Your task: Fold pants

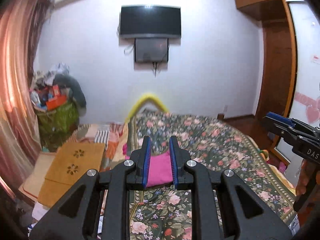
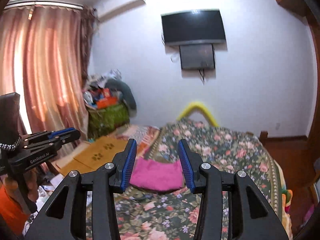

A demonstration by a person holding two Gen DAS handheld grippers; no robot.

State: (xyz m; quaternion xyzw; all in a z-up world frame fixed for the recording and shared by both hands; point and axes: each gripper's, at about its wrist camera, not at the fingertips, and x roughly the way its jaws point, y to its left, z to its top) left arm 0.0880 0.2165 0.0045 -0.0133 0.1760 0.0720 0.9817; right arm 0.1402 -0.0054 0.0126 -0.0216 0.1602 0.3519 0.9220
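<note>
The pink pants (image 1: 159,170) lie folded into a small flat rectangle on the floral bedspread (image 1: 220,150); they also show in the right wrist view (image 2: 158,174). My left gripper (image 1: 160,144) is open and empty, held in the air above the bed with the pants seen between its blue pads. My right gripper (image 2: 157,146) is open wider and empty, also held above the bed in front of the pants. Each gripper shows at the edge of the other's view: the right one at right (image 1: 280,120), the left one at left (image 2: 66,133).
A yellow curved bar (image 1: 148,100) rises at the bed's far end. Cardboard sheets (image 1: 74,160) and striped cloths lie left of the bed. A green basket piled with clutter (image 1: 58,116) stands by the pink curtain. A TV (image 1: 150,23) hangs on the wall; a wooden wardrobe (image 1: 280,60) stands at right.
</note>
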